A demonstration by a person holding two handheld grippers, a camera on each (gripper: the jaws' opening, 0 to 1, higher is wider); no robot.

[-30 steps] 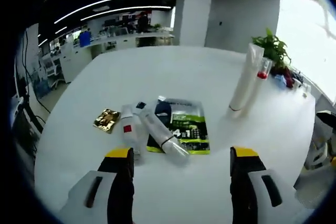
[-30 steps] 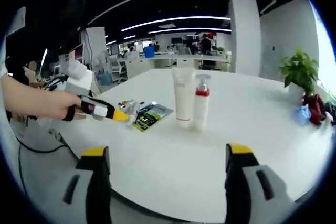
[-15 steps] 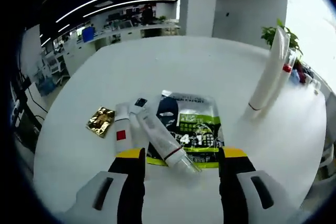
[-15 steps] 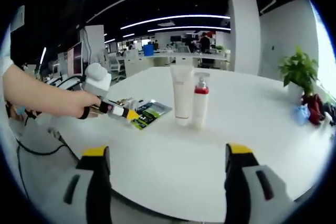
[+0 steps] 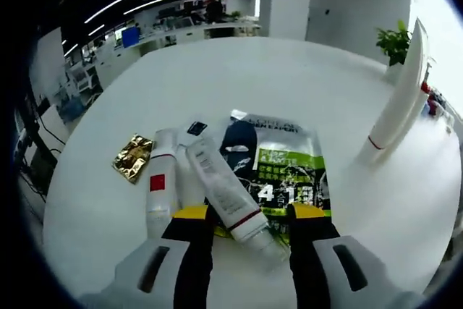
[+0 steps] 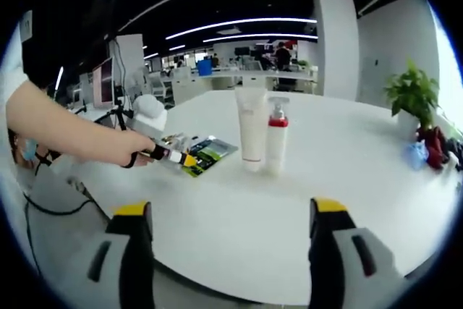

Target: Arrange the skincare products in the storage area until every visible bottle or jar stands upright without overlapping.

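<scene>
Since a second ago my left gripper (image 5: 248, 213) has come down over the pile on the white table (image 5: 304, 92), and its jaws have narrowed from wide apart to either side of the lying tube (image 5: 228, 195); I can't quite tell from the left gripper view whether the pads actually touch the tube, so I'd call them closing around it rather than clamped. Going left to right in that view, a gold sachet (image 5: 133, 155) lies on the table, then a small white tube with a red square (image 5: 160, 187) lying flat, then the tube between my jaws, which lies partly over a green and black packet (image 5: 286, 168). Farther right a tall white tube (image 5: 399, 99) stands upright, with a red-collared pump bottle (image 5: 427, 86) mostly hidden behind it. In the right gripper view, a person's arm and hand (image 6: 134, 151) hold the left gripper low over the pile, the tall tube and pump bottle stand side by side near the table's middle, and a potted plant (image 6: 411, 93) sits at the far right. My right gripper (image 6: 226, 210) hangs above the near table edge, jaws wide apart and holding nothing.
</scene>
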